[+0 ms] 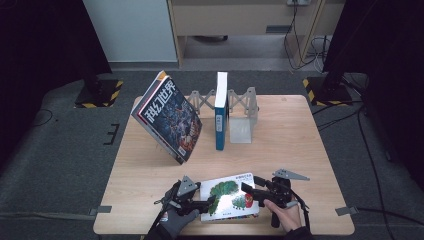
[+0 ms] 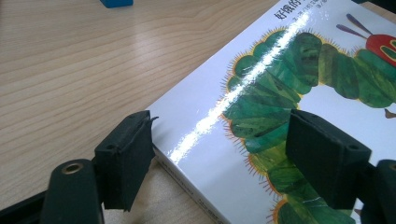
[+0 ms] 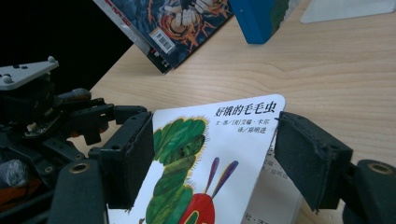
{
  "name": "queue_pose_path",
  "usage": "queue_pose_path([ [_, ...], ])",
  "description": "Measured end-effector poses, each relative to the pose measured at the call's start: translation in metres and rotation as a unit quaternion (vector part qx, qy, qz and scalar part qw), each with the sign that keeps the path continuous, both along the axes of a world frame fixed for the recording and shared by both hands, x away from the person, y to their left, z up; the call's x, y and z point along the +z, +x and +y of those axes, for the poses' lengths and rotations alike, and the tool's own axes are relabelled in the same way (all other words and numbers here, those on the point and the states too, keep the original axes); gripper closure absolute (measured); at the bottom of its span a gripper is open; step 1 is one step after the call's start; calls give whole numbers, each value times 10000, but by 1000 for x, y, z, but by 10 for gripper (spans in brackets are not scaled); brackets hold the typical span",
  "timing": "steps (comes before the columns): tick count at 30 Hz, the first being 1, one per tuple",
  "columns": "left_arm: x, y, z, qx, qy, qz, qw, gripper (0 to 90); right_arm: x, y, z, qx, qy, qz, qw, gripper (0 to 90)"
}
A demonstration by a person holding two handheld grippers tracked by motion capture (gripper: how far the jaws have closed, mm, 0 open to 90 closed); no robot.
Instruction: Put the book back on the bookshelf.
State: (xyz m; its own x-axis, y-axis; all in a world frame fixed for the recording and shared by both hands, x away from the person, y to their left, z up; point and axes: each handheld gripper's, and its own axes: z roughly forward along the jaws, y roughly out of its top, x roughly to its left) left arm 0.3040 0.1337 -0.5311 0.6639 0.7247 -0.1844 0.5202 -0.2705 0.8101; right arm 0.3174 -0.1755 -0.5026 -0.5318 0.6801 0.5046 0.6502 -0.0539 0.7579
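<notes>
Left gripper (image 1: 212,201) and right gripper (image 1: 248,189) crowd caterpillar book (image 1: 231,196) from both sides, jaws spread; little room between them. Ahead of left gripper: bare table (image 1: 145,175), then leaning magazine (image 1: 169,116) blocks. Ahead of right gripper: open wood up to upright blue book (image 1: 220,111) and metal bookend (image 1: 242,117); right of it wide clear tabletop
</notes>
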Motion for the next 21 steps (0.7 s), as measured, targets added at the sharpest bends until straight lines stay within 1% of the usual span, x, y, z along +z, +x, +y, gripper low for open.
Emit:
queue_pose_path([
  [3, 0, 1, 0, 25, -24, -1, 10000, 207, 0, 1, 2, -55, 84, 5, 9999, 283],
  [6, -1, 1, 0, 29, -24, -20, 10000, 202, 1, 2, 3, -52, 59, -13, 10000, 282],
  [9, -1, 1, -1, 55, -20, -42, 10000, 200, 0, 1, 3, -80, 80, 38, 9999, 282],
  [11, -1, 1, -1, 54, 28, -52, 10000, 200, -1, 1, 4, -100, 90, 77, 9999, 281],
  [12, -1, 1, -1, 66, 9, -51, 10000, 200, -2, 1, 3, -110, 104, 74, 9999, 281],
  [14, -1, 1, -1, 77, 15, -50, 10000, 200, -3, 1, 4, -114, 38, 124, 9999, 281],
  [16, -1, 1, -1, 78, 69, -65, 9999, 200, -5, 1, 3, -106, 31, 193, 9998, 282],
  [21, -1, 1, -1, 93, 36, -57, 9999, 200, -6, 1, -1, -147, 406, 371, 9984, 284],
])
